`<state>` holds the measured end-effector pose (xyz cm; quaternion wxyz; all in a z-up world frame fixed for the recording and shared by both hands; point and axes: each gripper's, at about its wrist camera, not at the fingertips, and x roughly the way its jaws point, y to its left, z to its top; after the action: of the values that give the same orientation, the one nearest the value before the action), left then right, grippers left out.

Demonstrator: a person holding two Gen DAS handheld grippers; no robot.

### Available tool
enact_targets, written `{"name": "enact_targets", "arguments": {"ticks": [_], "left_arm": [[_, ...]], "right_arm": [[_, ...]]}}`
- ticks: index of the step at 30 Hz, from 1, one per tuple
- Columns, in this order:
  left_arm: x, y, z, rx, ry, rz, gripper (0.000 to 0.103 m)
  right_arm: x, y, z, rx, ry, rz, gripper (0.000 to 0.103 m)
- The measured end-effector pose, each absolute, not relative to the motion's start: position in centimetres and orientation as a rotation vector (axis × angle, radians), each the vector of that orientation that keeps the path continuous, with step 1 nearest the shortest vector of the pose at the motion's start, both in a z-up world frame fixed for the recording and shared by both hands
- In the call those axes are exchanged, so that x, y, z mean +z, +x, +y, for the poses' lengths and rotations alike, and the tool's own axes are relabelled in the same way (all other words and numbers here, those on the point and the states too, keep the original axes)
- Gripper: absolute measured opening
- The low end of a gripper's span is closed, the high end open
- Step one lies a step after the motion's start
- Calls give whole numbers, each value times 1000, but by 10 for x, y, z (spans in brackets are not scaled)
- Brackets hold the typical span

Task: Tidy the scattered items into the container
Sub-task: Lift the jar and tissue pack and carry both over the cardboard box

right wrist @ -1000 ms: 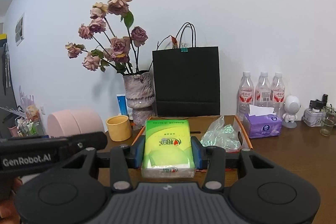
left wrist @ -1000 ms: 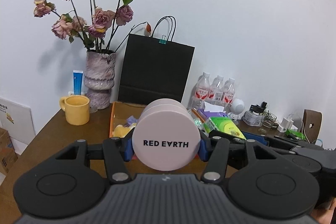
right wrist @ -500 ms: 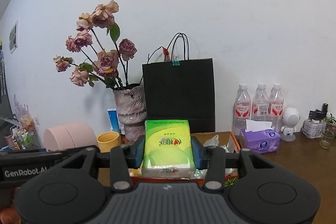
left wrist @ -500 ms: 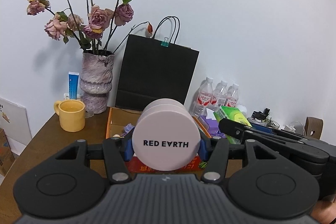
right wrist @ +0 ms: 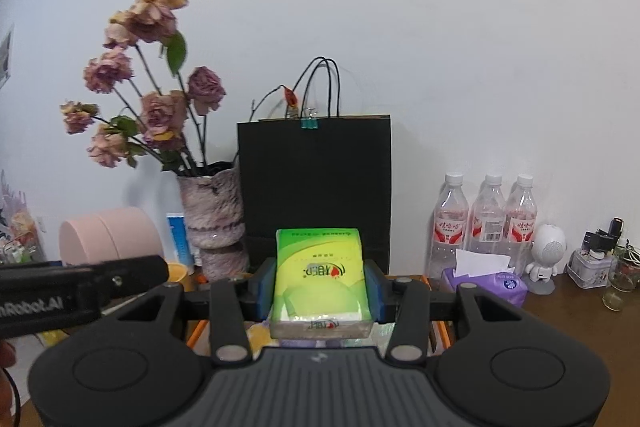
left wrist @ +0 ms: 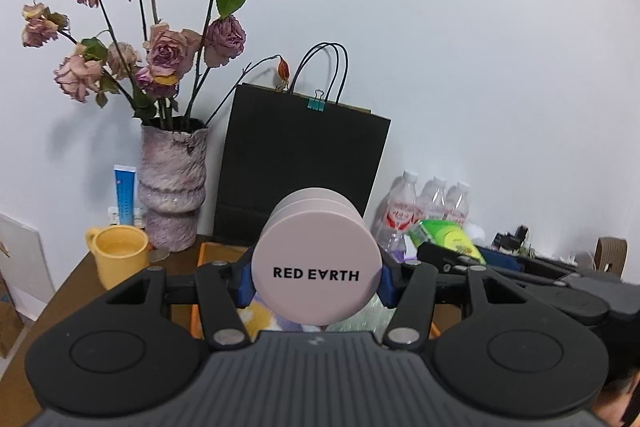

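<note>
The pink round tin sits clamped in the left gripper, jaws about half open around it, above the orange box. The green tissue pack is pinched in the right gripper, jaws fairly narrow. Releasing both together could make the 2 items collide, or the smooth tin roll out.

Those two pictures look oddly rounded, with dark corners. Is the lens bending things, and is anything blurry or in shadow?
Left wrist view: fisheye bending, the black paper bag leans and the corners go dark; the yellow mug is slightly smeared; the vase throws a soft shadow on the wall. Right wrist view: same curved rim; the roses look soft, while the green tissue pack is sharp; light is even, without glare.
</note>
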<state>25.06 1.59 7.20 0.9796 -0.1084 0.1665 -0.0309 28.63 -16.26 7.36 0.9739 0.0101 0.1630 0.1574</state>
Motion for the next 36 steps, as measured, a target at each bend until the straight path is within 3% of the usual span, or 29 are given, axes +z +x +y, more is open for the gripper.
{"name": "enact_targets", "arguments": {"ticks": [7, 25, 36], "left_arm": [[63, 296, 18, -54, -253, 319, 56], [-27, 380, 41, -14, -459, 399, 56], [-44, 411, 42, 38, -385, 446, 56]], "right_arm": [[62, 340, -154, 316, 28, 346, 43], [-25, 434, -139, 330, 156, 440, 43], [-68, 471, -130, 311, 156, 515, 43]]}}
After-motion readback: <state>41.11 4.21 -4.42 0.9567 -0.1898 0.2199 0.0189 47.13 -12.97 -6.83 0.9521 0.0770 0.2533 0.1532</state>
